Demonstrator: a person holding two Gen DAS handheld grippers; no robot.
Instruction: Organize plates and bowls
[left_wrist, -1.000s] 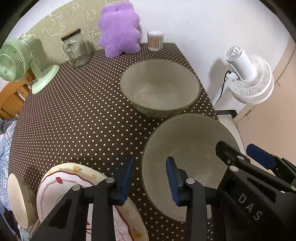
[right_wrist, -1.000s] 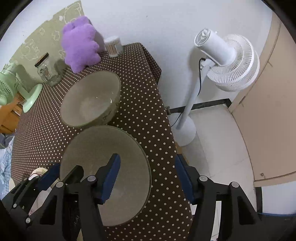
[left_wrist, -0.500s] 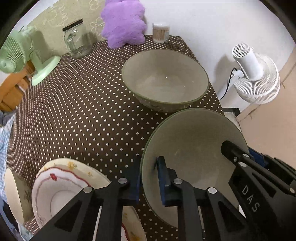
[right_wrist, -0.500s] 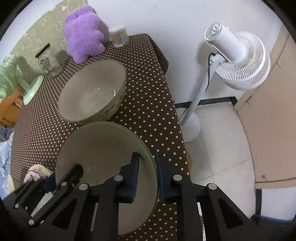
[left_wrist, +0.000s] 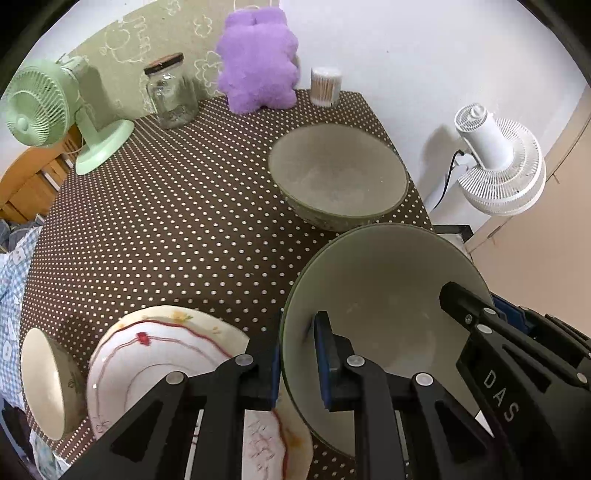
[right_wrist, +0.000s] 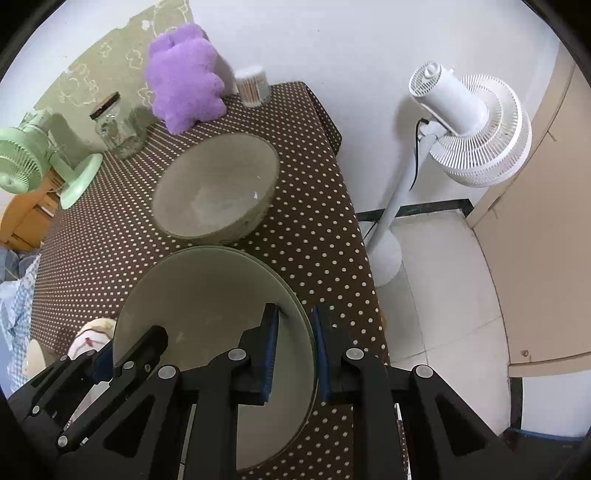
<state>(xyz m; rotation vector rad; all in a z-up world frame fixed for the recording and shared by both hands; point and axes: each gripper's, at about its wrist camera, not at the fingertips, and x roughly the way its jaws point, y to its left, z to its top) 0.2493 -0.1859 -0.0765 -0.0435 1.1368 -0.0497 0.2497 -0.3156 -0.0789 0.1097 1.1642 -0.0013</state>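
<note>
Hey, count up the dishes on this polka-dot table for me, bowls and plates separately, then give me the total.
Large grey-green bowls: 2, the held bowl and the far bowl
Small cream bowl: 1
Patterned plate: 1
Total: 4 dishes

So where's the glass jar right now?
The glass jar stands at the table's far edge in both wrist views, between the green fan and the purple plush toy.
</note>
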